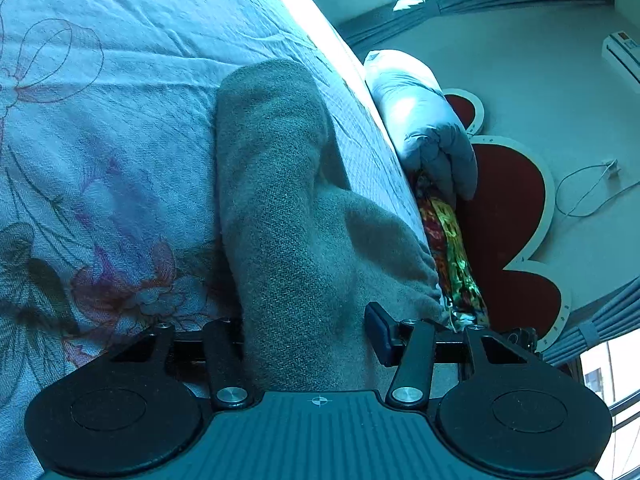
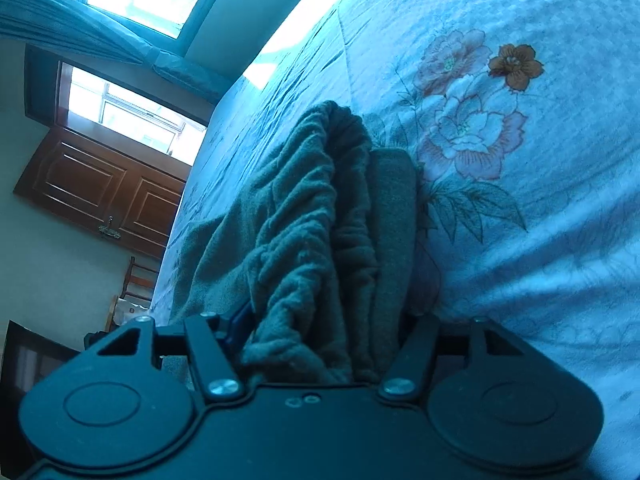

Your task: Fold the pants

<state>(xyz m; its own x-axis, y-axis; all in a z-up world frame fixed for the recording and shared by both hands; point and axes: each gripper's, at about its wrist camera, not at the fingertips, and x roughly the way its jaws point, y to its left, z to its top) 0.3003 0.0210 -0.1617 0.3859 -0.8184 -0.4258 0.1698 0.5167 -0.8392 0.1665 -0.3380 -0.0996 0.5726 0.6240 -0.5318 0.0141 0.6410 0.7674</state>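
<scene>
left gripper [image 1: 308,344] clamps pants [image 1: 280,200], cloth running toward 12 | right gripper [image 2: 320,344] grips bunched waistband [image 2: 344,184] | risk: thick fleece slips; layers skew

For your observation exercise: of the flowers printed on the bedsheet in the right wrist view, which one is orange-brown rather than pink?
The small orange-brown flower, uppermost and rightmost in the cluster on the bedsheet; the larger pink blooms sit lower left of it.

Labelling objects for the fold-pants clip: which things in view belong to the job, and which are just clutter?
Job:
- grey fleece pants, gripped at both ends
- left gripper, jaws on the fabric
- right gripper, jaws on the bunched waistband
- floral bedsheet, the work surface

Lying about:
- rolled white duvet
- multicoloured cloth
- wall air conditioner
- wooden cabinet
</scene>
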